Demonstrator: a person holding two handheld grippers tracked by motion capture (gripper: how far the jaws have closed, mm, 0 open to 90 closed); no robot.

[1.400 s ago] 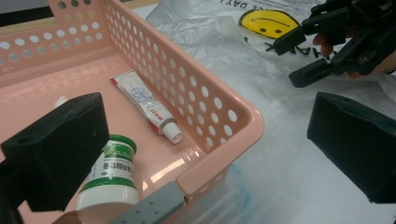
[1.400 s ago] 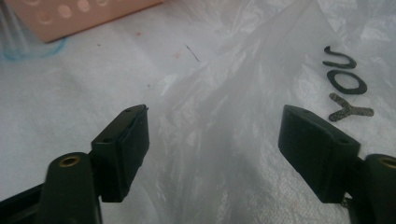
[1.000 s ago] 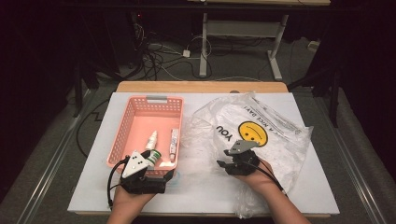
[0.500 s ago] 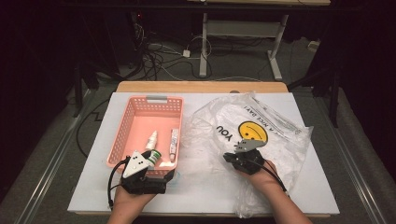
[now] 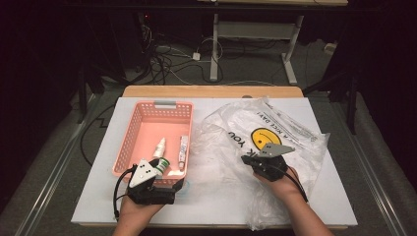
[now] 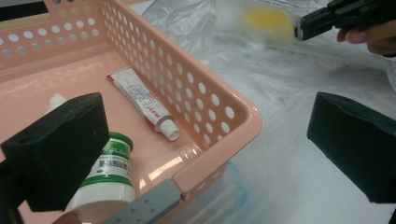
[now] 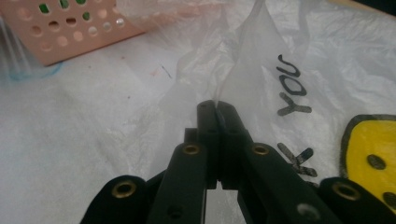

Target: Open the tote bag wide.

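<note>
My right fingers (image 7: 217, 109) pinch a fold of the bag (image 5: 275, 142), lying at right of frame. My left fingers (image 6: 205, 154) gape over the basket's (image 5: 133, 142) near corner; the bottle (image 6: 109, 172) lies beside them.

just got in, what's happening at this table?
A person works two handheld grippers at a white table. The right gripper is shut on a pinch of the clear plastic bag with the yellow smiley print, pulling a fold up. The left gripper is open at the near corner of the pink basket, one jaw inside, one outside. A green-labelled bottle and a small tube lie in the basket.
</note>
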